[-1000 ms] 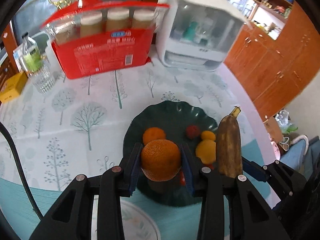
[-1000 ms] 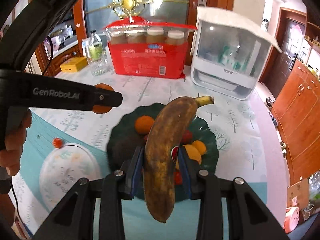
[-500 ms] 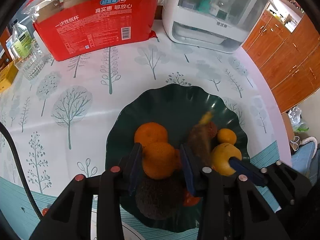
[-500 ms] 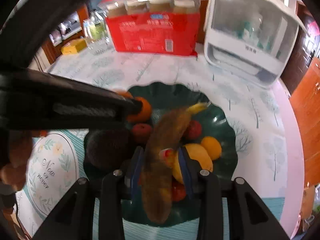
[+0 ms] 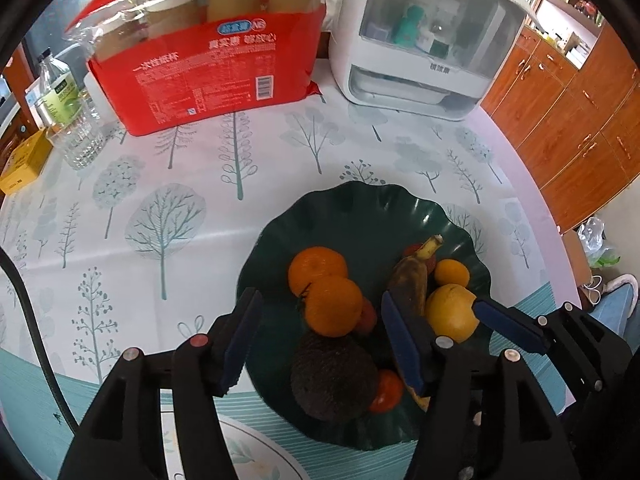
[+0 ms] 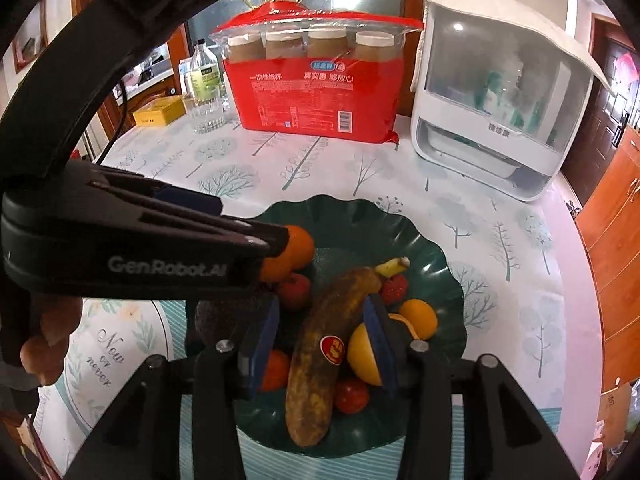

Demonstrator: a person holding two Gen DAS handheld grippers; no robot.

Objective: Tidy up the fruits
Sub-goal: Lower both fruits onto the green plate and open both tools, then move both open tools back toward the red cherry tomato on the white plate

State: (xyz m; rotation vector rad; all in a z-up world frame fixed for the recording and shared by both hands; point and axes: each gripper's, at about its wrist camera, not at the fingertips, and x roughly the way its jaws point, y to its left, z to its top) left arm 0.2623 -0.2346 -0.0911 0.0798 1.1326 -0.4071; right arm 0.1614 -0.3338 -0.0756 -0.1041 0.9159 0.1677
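Note:
A dark green wavy plate [image 5: 360,208] [image 6: 424,240] holds the fruit. In the left wrist view my left gripper [image 5: 320,340] is open around an orange [image 5: 334,306] that rests on the plate beside a second orange [image 5: 316,266] and a dark avocado [image 5: 334,380]. In the right wrist view my right gripper [image 6: 322,344] is open, its jaws apart on either side of a brown overripe banana [image 6: 328,344] lying on the plate. A yellow lemon [image 6: 362,354], a small orange [image 6: 418,318] and small red fruits [image 6: 294,290] lie around it.
A red pack of paper cups [image 5: 208,68] and a white cabinet appliance [image 5: 424,40] stand at the back of the table. A water bottle [image 5: 60,92], a glass and a yellow box [image 5: 20,164] are at the back left. A white round plate [image 6: 108,356] lies left of the green plate.
Both grippers lowered to the green plate and opened. The orange left my left gripper and the banana left my right gripper; both now rest on the plate.

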